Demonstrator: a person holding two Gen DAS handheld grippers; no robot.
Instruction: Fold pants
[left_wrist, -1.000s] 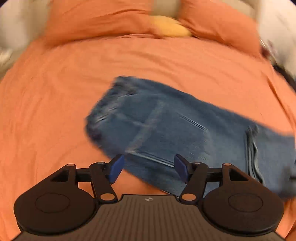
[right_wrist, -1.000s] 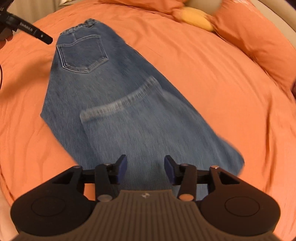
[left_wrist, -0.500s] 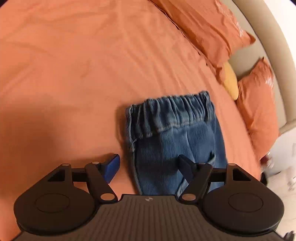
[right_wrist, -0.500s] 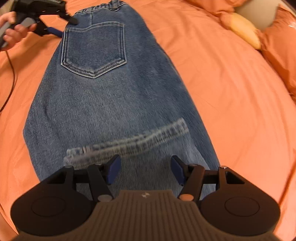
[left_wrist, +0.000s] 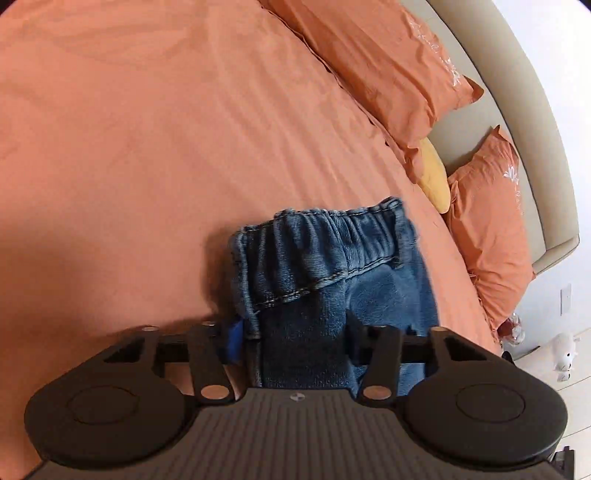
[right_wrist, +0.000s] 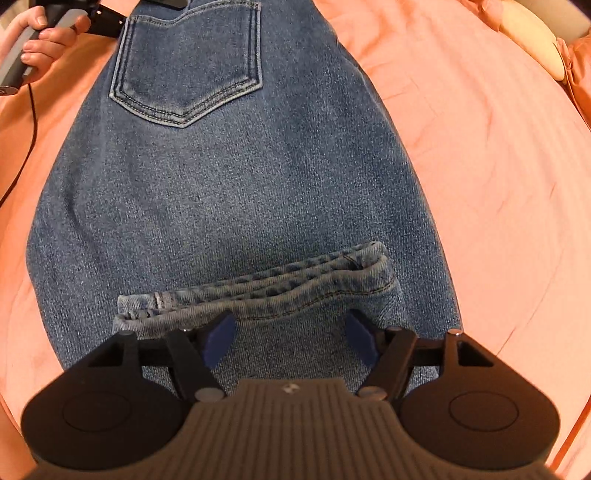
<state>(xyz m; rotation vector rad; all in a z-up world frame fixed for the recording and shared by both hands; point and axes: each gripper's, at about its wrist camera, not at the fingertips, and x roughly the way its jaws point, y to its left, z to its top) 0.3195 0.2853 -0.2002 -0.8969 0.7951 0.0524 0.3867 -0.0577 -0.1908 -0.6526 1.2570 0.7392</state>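
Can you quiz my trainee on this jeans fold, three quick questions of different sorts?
1. True or false: the left gripper has denim bunched between its fingers.
2. Which part of the jeans lies just ahead of the right gripper: A the waistband, B the leg hems, C a zip?
3. Fill in: the back pocket faces ____.

Key: 1 true; 2 B; 3 up.
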